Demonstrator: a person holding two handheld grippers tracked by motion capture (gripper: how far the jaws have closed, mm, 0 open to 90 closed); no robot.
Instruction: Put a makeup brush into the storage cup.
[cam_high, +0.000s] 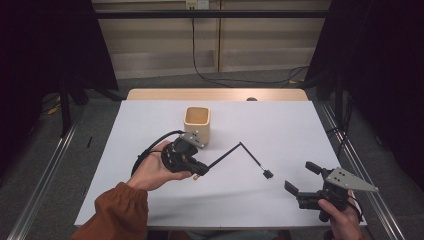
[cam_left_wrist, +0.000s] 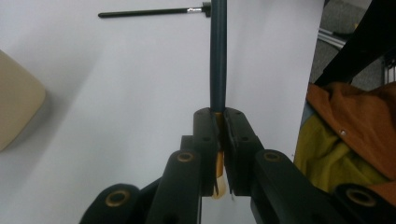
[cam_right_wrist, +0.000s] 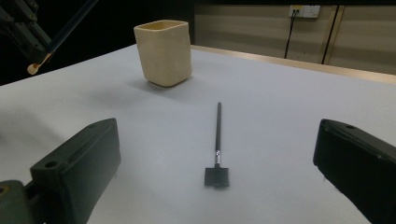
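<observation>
The white tabletop (cam_high: 280, 125) is carrying everything, spreading out ahead of both hands. On it, the cream square cup (cam_high: 197, 124) is standing upright just beyond the left hand-held gripper (cam_high: 202, 170), almost touching that tool's grey plate, and well off to the far left of the right hand-held gripper (cam_high: 300, 177).

The left hand-held gripper is lying in an upturned palm and is clenching the wooden end of a thin dark brush (cam_high: 225, 155); in the left gripper view the handle (cam_left_wrist: 218, 56) is running straight out from between the shut jaws. Its far tip is reaching the end of a second brush (cam_high: 254, 159), which is lying flat on the tabletop between the two tools; the two sticks are forming a bent line, though contact between them cannot be confirmed.

The right hand-held gripper is sitting released, its jaws standing wide apart with nothing between them. In the right gripper view the lying brush (cam_right_wrist: 217, 140) is resting straight ahead of those jaws, its flat black head (cam_right_wrist: 216, 177) nearest them, with bare tabletop in between.
</observation>
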